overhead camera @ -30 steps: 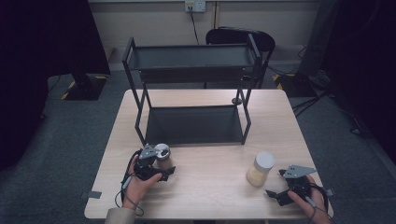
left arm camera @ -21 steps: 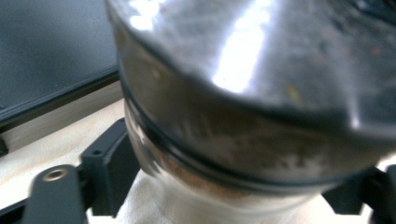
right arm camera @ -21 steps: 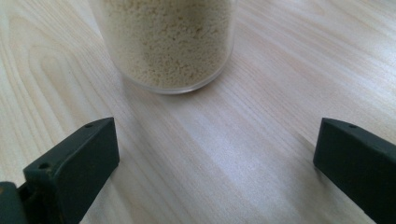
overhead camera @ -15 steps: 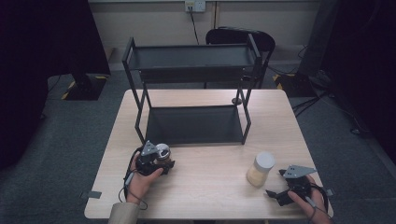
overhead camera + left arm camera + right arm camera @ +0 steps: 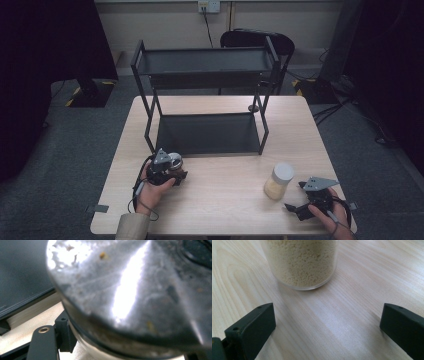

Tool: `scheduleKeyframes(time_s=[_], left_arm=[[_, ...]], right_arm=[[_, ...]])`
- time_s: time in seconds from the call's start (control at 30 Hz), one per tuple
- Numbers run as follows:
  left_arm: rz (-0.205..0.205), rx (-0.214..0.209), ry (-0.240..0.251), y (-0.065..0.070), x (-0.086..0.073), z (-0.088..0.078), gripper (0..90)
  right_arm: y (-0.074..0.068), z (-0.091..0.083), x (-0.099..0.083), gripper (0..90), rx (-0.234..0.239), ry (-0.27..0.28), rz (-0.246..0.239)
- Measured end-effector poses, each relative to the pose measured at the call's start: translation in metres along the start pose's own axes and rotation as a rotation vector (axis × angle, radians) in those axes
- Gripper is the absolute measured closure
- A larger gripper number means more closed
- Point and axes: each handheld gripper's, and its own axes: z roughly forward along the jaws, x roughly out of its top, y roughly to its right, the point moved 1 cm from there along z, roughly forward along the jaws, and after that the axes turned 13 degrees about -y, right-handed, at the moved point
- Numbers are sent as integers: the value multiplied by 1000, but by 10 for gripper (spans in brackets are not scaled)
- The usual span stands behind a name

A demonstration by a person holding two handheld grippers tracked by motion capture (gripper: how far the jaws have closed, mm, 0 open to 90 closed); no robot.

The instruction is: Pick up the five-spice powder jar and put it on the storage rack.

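Observation:
A small jar with a shiny metal lid (image 5: 175, 161) stands near the table's front left, just ahead of the rack. My left gripper (image 5: 169, 172) has just closed its jaws on it and is shut around it. In the left gripper view the lid (image 5: 130, 290) is very close and blurred, and one black finger (image 5: 42, 342) presses at its side. A clear jar of beige grains with a white lid (image 5: 278, 181) stands at the front right. My right gripper (image 5: 300, 206) lies behind it, open. In the right gripper view that jar (image 5: 302, 262) stands beyond the spread gripper (image 5: 327, 315).
A black two-level metal rack (image 5: 207, 85) stands on the far half of the wooden table (image 5: 225, 210), its lower shelf (image 5: 207, 132) bare. A black chair (image 5: 260, 40) stands behind the table. Dark floor surrounds it.
The left gripper has edged forward and its jaws have shut around the metal-lidded jar that stood beside them. The right gripper and the grain jar have not moved.

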Motion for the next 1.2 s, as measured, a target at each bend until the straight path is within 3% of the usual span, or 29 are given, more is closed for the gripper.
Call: scheduleKeyframes(time_s=[0.37, 0.73, 0.93, 1.2], left_arm=[[-22, -29, -23, -9, 20, -17, 293], [-12, -48, -33, -13, 46, -28, 294], [-32, -71, -35, -17, 57, -33, 295], [-18, -49, -34, -15, 74, -41, 295]], right_arm=[[0, 0, 0, 0, 0, 0, 0], [0, 0, 0, 0, 0, 0, 0], [0, 0, 0, 0, 0, 0, 0], [0, 0, 0, 0, 0, 0, 0]])
